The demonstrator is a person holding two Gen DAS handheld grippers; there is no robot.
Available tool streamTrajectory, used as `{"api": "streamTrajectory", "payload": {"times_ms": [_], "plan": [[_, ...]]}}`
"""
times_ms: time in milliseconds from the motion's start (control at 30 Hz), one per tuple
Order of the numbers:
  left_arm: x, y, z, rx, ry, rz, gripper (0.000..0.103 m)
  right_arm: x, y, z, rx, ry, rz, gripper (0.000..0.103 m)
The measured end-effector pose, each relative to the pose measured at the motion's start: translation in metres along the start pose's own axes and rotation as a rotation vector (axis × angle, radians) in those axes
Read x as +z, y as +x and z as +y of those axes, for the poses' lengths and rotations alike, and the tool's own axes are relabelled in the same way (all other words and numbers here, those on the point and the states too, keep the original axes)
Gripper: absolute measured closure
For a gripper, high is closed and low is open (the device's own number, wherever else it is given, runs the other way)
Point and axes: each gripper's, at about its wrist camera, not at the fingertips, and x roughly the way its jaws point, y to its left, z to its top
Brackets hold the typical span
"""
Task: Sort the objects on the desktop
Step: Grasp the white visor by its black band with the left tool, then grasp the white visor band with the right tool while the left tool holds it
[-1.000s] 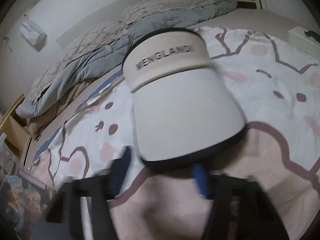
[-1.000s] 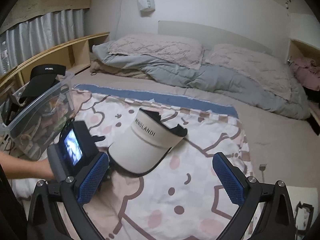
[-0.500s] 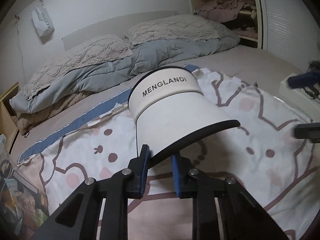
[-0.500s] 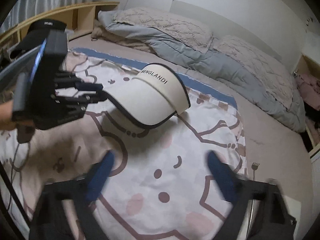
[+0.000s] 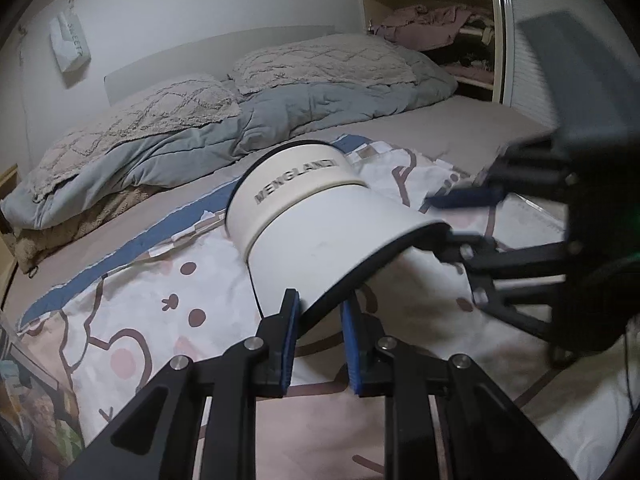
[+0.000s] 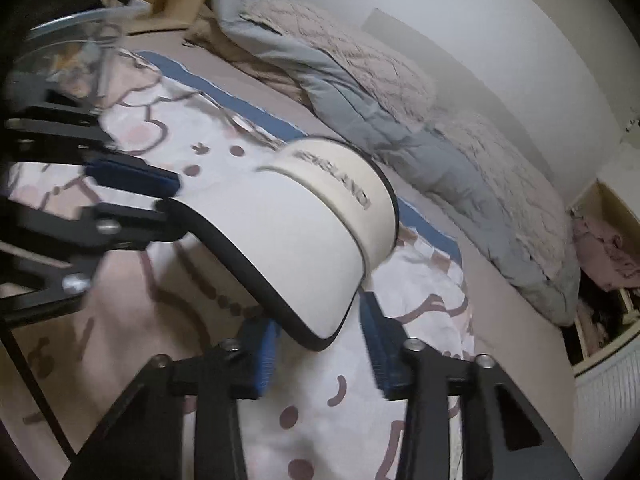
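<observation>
My left gripper [image 5: 318, 308] still pinches the visor [image 5: 320, 232] brim, now lifted off the blanket [image 5: 160, 280] where it lay a second ago. My right gripper [image 6: 316, 340], then spread wide and away, is closing around the brim's other corner, pads not clearly touching.

A bed [image 5: 460, 136] with a patterned blanket [image 5: 132, 304] lies beyond the fingers. Past it, pillows [image 5: 320, 60] and a grey quilt [image 5: 280, 120] meet a white wall [image 5: 200, 0]. An open shelf [image 5: 436, 28] stands far right.

place: bedroom, likely home — bed [image 5: 460, 128] | pillows [image 5: 320, 60] | quilt [image 5: 280, 116]
</observation>
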Motion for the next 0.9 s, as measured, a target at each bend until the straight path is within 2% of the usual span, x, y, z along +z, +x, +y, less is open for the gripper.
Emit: {"api": "streamTrajectory", "payload": {"times_ms": [33,100,200,267,333,533,633,733,800,900], "plan": [[0.002,-0.003,0.001,-0.006,-0.013,-0.006,0.082,0.001,0.002,0.000,0.005,0.001,0.002,0.085],[0.005,-0.009,0.003,-0.017,-0.026,-0.017,0.082,0.004,0.001,0.001,-0.018,-0.020,-0.007,0.086],[0.007,-0.025,0.004,-0.013,-0.023,-0.043,0.082,0.004,-0.004,-0.004,0.006,0.003,-0.005,0.086],[0.005,-0.035,0.004,-0.002,-0.006,-0.052,0.071,0.005,-0.008,-0.005,0.026,0.020,0.002,0.086],[0.000,-0.044,0.002,0.009,0.022,-0.058,0.068,0.005,-0.015,-0.009,0.051,0.050,0.012,0.086],[-0.009,-0.062,-0.002,0.023,0.066,-0.051,0.068,0.004,-0.047,-0.019,0.130,0.157,0.029,0.086],[-0.010,-0.071,-0.009,-0.015,0.076,-0.049,0.068,-0.001,-0.068,-0.025,0.192,0.209,0.028,0.086],[-0.011,-0.080,-0.026,-0.019,0.145,-0.047,0.068,-0.009,-0.084,-0.029,0.242,0.234,0.035,0.086],[-0.011,-0.083,-0.033,-0.031,0.160,-0.037,0.069,-0.016,-0.094,-0.029,0.269,0.243,0.040,0.086],[-0.011,-0.084,-0.037,-0.024,0.173,-0.023,0.083,-0.025,-0.106,-0.029,0.293,0.244,0.049,0.086]]}}
